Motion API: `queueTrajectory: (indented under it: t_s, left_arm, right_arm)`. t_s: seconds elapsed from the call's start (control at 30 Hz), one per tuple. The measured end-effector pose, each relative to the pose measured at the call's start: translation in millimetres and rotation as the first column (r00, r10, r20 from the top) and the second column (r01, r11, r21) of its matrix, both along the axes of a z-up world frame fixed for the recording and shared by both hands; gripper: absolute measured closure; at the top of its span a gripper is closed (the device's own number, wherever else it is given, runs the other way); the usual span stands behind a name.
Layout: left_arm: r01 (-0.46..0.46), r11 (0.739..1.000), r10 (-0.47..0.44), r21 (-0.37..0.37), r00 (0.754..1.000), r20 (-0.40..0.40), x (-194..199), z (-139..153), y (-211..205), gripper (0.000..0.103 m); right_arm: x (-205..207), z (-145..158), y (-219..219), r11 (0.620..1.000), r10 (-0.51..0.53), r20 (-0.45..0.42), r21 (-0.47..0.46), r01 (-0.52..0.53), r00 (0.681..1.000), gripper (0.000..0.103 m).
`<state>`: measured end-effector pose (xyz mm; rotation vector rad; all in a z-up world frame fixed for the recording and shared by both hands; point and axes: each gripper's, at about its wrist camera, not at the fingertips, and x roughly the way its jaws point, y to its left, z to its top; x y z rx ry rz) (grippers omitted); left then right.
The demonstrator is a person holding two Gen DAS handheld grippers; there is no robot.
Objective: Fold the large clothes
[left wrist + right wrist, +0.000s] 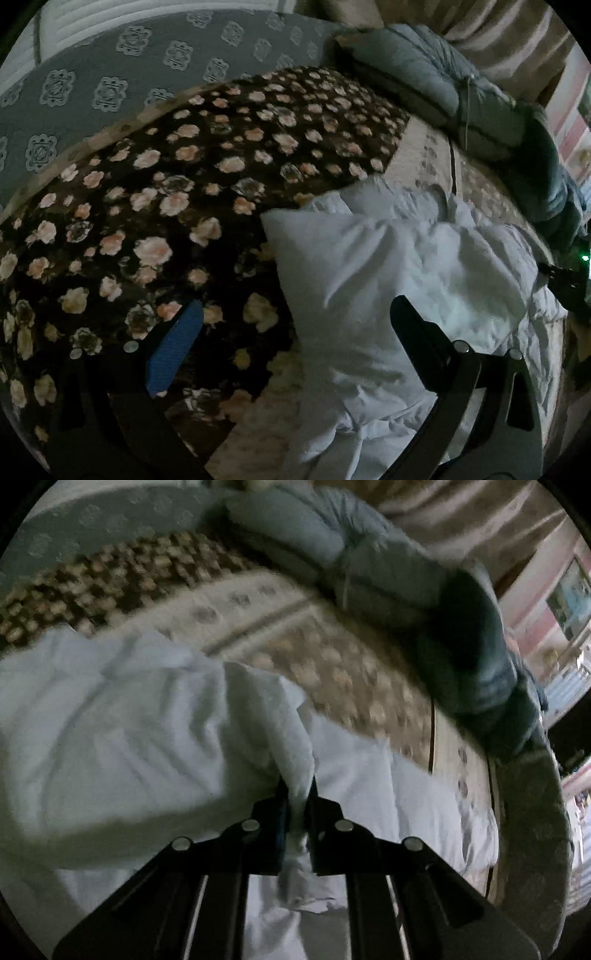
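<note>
Right gripper (pixel 297 794): jaws drawn almost together, pinching a bunched ridge of the white garment (pixel 122 738); cloth rises from between the two black fingers (pixel 271 819) and also trails down behind them toward the camera. Right wrist view is motion-blurred, so the fabric's weave and seams cannot be read. Left gripper (pixel 295 317): jaws wide apart, nothing between them; the blue pad (pixel 173 350) of one finger hangs over the dark flowered blanket (pixel 166 177), the other black finger (pixel 417 332) lies over the white garment, though contact cannot be told. The garment lies crumpled on the bed, spread across the lower right of the left wrist view, one pointed corner reaching onto the flowered blanket, the rest over a pale patterned bedcover (pixel 351 679). Beyond it, along the far edge of the bed, a grey-blue padded bundle (pixel 388 576) lies in a heap. Grey patterned fabric (pixel 110 85) borders the blanket on the far side. A small green light (pixel 584 257) glows at the right edge of the left wrist view. No brand, label or legible writing on any cloth or on either gripper.
</note>
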<state>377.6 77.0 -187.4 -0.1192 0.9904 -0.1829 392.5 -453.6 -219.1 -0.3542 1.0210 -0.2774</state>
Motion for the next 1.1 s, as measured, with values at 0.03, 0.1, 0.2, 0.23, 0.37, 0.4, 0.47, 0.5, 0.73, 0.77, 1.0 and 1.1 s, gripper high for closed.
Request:
queueTrajectory:
  t_s: [0.03, 0.1, 0.2, 0.23, 0.37, 0.4, 0.47, 0.5, 0.73, 0.77, 1.0, 1.1]
  left_arm:
    - [0.006, 1.000, -0.006, 0.018, 1.000, -0.004, 0, -2, -5, 0.003]
    - [0.012, 0.998, -0.012, 0.065, 1.000, -0.005, -1, -3, -10, 0.003]
    - [-0.013, 0.982, 0.016, 0.190, 1.000, -0.017, -1, 2, -17, 0.003]
    - [-0.021, 0.972, 0.027, 0.232, 0.999, -0.024, -2, 8, -20, 0.003]
    - [-0.060, 0.980, 0.067, 0.190, 0.997, -0.030, -7, 44, -30, 0.003]
    - [-0.054, 0.985, 0.064, 0.164, 0.996, -0.055, -7, 56, -39, 0.003]
    - [-0.067, 0.988, 0.084, 0.141, 0.989, -0.119, -5, 63, -51, 0.003]
    - [-0.068, 0.991, 0.087, 0.115, 0.982, -0.167, -3, 65, -62, 0.003]
    - [-0.118, 0.989, 0.134, 0.086, 0.967, -0.217, 3, 9, -113, 0.004]
    - [-0.125, 0.984, 0.151, 0.124, 0.961, -0.231, 5, -5, -117, 0.005]
    - [-0.097, 0.979, 0.142, 0.179, 0.954, -0.263, 11, -58, -119, 0.011]
    - [-0.077, 0.974, 0.130, 0.212, 0.959, -0.250, 9, -74, -122, 0.003]
  right_arm:
    - [3, -12, 1, 1.000, 0.007, -0.024, -0.025, -0.007, 1.000, 0.095]
    - [8, -22, 6, 0.998, 0.014, -0.050, -0.060, -0.017, 0.999, 0.094]
    - [8, -9, 6, 0.999, 0.005, -0.044, -0.036, -0.007, 0.999, 0.092]
    - [4, 1, 3, 1.000, -0.003, -0.025, -0.010, 0.003, 1.000, 0.091]
    - [-21, 51, -7, 0.995, 0.007, 0.095, 0.096, -0.017, 0.995, 0.044]
    - [-25, 59, -6, 0.995, 0.011, 0.115, 0.096, -0.022, 0.993, 0.043]
    - [-30, 76, -9, 0.990, 0.016, 0.163, 0.139, -0.039, 0.986, 0.040]
    - [-31, 79, -10, 0.983, 0.016, 0.174, 0.176, -0.047, 0.985, 0.039]
    - [-20, 44, 12, 0.968, 0.082, 0.144, 0.226, -0.114, 0.986, 0.039]
    - [-18, 39, 11, 0.969, 0.085, 0.140, 0.220, -0.114, 0.987, 0.039]
    - [-4, -26, -10, 0.952, 0.067, 0.073, 0.295, -0.086, 0.995, 0.040]
    - [-5, -39, -10, 0.953, 0.088, 0.070, 0.283, -0.104, 0.994, 0.040]
